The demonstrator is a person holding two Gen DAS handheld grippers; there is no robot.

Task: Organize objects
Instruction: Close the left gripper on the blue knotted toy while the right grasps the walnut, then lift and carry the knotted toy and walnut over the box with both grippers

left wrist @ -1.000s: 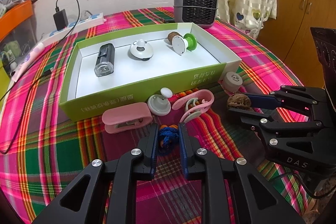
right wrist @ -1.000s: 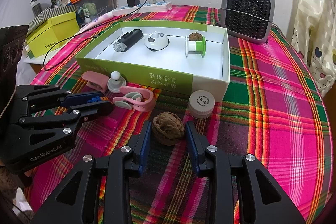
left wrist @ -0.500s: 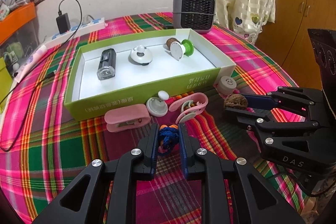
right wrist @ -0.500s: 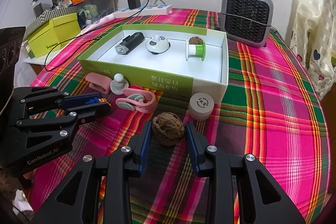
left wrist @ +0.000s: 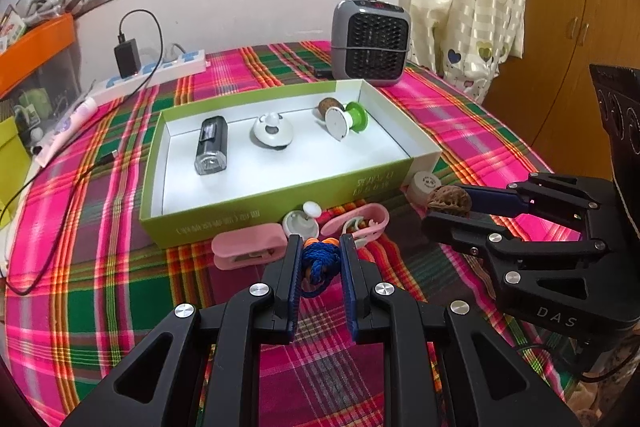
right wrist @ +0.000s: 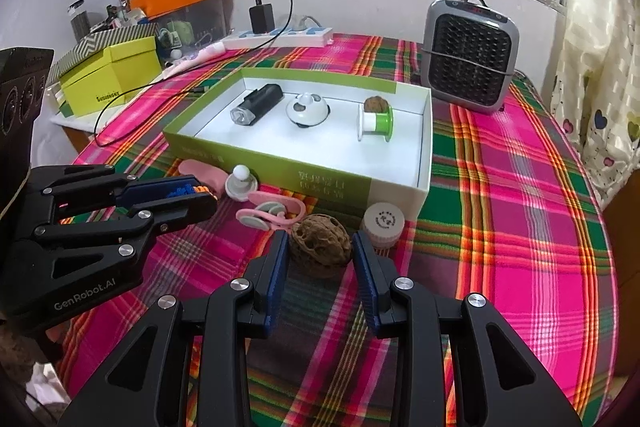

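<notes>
Two claws clamped at once, left claw (left wrist: 320, 259) on blue cord knot (left wrist: 318, 261), right claw (right wrist: 320, 251) on walnut (right wrist: 320, 241), apparently for carrying both into green box (right wrist: 424, 163)

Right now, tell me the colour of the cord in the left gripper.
Dark blue cord with an orange bit, clearest in the left wrist view.
</notes>
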